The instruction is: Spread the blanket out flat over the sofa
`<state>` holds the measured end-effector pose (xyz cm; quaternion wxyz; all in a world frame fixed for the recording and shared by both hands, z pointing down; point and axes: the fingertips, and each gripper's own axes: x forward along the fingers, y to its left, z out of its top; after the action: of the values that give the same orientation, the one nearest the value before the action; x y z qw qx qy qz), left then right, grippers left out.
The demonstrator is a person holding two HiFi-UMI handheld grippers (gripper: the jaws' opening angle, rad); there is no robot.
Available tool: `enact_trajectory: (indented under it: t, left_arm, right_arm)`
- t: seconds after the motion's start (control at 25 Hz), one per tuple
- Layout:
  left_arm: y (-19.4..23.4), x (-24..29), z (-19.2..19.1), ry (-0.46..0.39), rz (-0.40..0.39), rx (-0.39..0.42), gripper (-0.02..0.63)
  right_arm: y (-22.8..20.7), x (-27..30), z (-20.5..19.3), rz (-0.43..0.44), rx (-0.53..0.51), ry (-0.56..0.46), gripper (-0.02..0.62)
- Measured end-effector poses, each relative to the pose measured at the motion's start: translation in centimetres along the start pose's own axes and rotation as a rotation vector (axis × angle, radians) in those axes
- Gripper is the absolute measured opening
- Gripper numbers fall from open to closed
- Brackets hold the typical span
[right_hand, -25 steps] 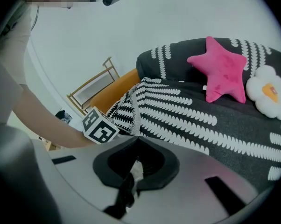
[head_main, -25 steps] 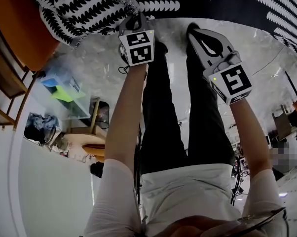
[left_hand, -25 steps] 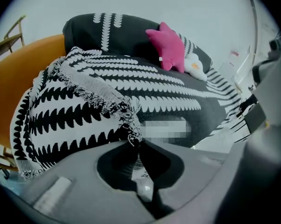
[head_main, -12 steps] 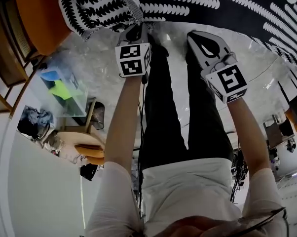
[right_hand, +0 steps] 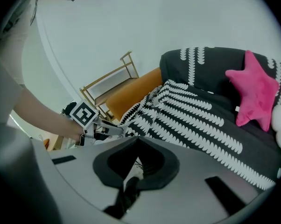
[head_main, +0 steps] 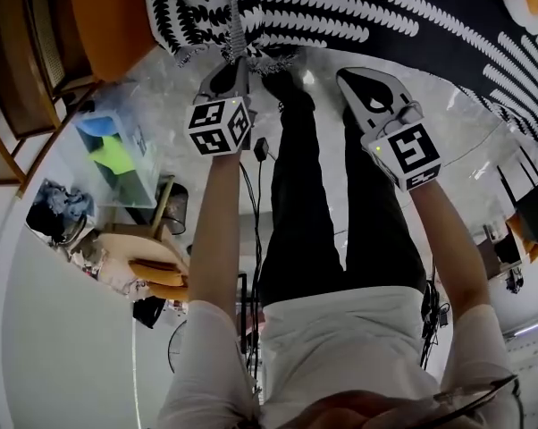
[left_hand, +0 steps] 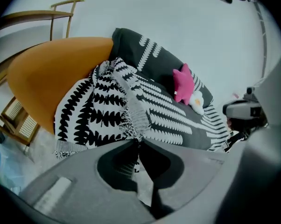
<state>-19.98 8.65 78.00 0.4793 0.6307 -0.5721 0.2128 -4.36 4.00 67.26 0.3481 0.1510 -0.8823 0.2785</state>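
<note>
Hard to see the pinch itself, yet clamped shut on the fringe of the blanket (left_hand: 96,108) with the left tongs (left_hand: 139,141); bunched at the sofa (left_hand: 129,43) end, against an orange chair (left_hand: 47,73); closed on nothing with the right tongs (right_hand: 136,138); farther along, a pink star cushion (left_hand: 181,81), partly cut off.

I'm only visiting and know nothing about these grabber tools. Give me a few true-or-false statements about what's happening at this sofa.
1. The left gripper pinches the fringe of the black-and-white leaf-patterned blanket. True.
2. The right gripper holds the blanket too. False: its jaws are together on nothing.
3. The pink star-shaped cushion lies on the floor. False: it rests on the dark patterned sofa.
4. The blanket is bunched beside the orange padded arm. True.
</note>
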Motion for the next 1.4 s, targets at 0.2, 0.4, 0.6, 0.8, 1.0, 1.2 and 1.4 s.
enact_trajectory:
  t: [0.2, 0.4, 0.6, 0.8, 1.0, 1.2, 1.4]
  left_arm:
    - [2.3, -1.2, -0.6, -0.031, 0.021, -0.003, 0.023]
    - [3.8, -4.0, 0.7, -0.034, 0.06, 0.004, 0.023]
    - [-0.3, -4.7, 1.1, -0.07, 0.136, 0.087, 0.023]
    - [2.2, -6.6, 0.5, -0.071, 0.186, 0.089, 0.023]
    - [4.6, -6.9, 2.4, -0.067, 0.208, 0.122, 0.023]
    - [7.0, -7.6, 3.3, -0.08, 0.216, 0.109, 0.023]
    - [8.5, -8.4, 5.0, -0.086, 0.264, 0.222, 0.023]
  right_arm:
    - [0.2, 0.8, -1.0, 0.02, -0.024, -0.025, 0.002]
    - [0.5, -0.6, 1.7, 0.02, -0.045, -0.019, 0.002]
    - [-2.3, -6.7, -1.1, 0.009, -0.062, -0.093, 0.002]
    - [-1.9, -6.9, -1.4, 0.014, -0.08, -0.094, 0.002]
    - [-2.7, -6.4, -1.4, 0.022, -0.086, -0.064, 0.002]
    - [-3.0, -6.1, -1.8, 0.024, -0.087, -0.054, 0.002]
    - [-3.0, -5.3, -1.8, 0.026, -0.09, -0.044, 0.002]
